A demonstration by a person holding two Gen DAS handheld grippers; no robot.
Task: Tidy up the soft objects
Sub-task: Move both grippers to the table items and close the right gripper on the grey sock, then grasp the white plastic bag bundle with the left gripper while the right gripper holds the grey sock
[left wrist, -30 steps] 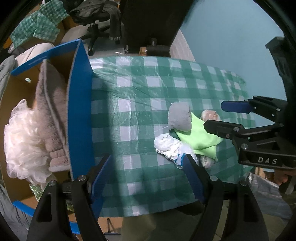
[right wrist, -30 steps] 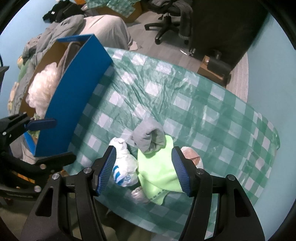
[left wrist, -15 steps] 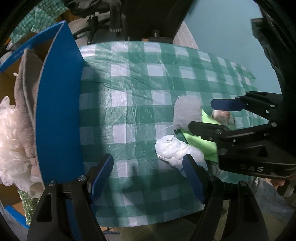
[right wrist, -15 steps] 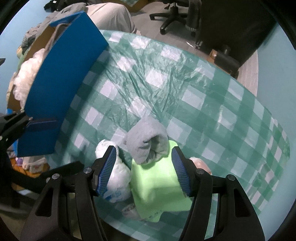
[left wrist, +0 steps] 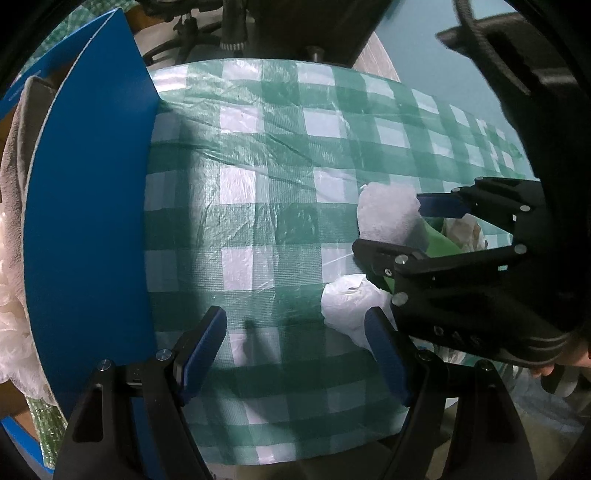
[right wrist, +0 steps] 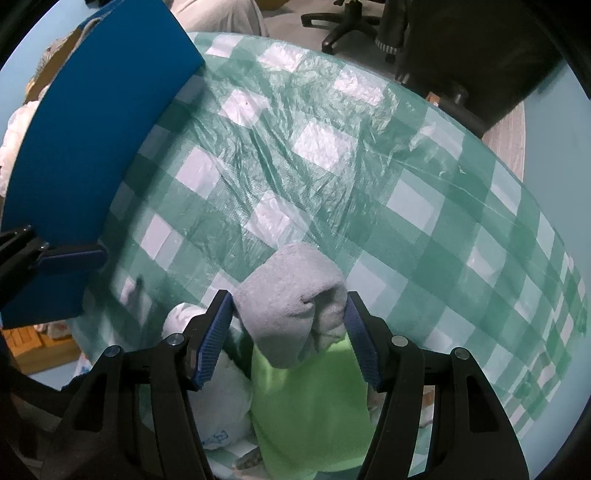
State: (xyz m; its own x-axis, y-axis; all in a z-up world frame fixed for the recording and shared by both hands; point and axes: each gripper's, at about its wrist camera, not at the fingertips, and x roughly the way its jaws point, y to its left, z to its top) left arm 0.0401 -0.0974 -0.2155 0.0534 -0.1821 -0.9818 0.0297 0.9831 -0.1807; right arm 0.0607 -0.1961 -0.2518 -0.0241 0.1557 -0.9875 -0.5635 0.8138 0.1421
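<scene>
right gripper point(right wrist: 288, 328) points straight down, jaws just been closing around the grey roll point(right wrist: 295, 310) on the table point(right wrist: 424, 221), pads right beside it; left gripper point(left wrist: 295, 350) hangs spread over bare cloth

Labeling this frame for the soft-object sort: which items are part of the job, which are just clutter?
In the job:
- grey rolled cloth, between the right claw pads
- lime green cloth
- white bundle
- blue-walled box
- left claw, open

Lying about:
- checkered tablecloth
- office chair base
</scene>
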